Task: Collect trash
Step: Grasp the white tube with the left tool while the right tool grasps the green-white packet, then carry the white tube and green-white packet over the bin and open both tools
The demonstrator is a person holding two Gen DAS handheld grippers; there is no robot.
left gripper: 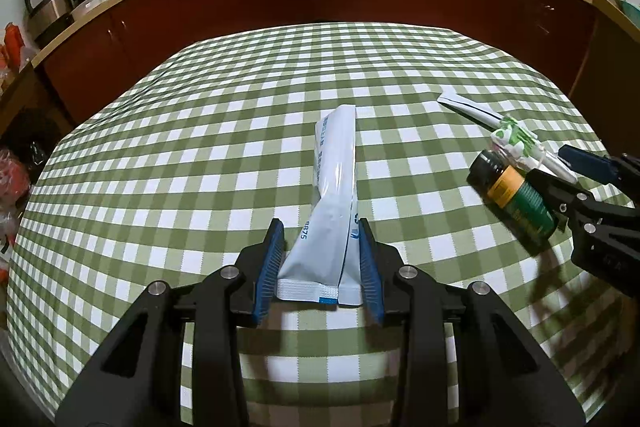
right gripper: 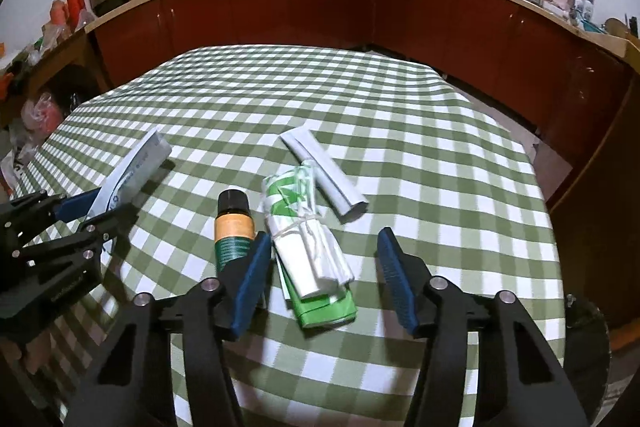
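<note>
The cloth [right gripper: 360,115] over the counter is checked green and white. The packet [left gripper: 334,195] is white with blue print, the bottle [right gripper: 234,231] dark green with an orange band and a black cap. The bundle [right gripper: 316,259] is white and green, the paper roll [right gripper: 324,175] white. Both tools are black with blue pads [left gripper: 270,267]. The cupboards [right gripper: 320,7] behind are dark red.

A surface [right gripper: 400,115] covered in a green-and-white checked cloth is carrying the things. Lying on it near six o'clock in the right wrist view is a green-and-white plastic bundle [right gripper: 316,259], with a dark bottle [right gripper: 234,227] lying on its side just beside it at nine o'clock. A rolled white paper [right gripper: 324,175] is resting at the bundle's twelve o'clock end, touching it.
</note>
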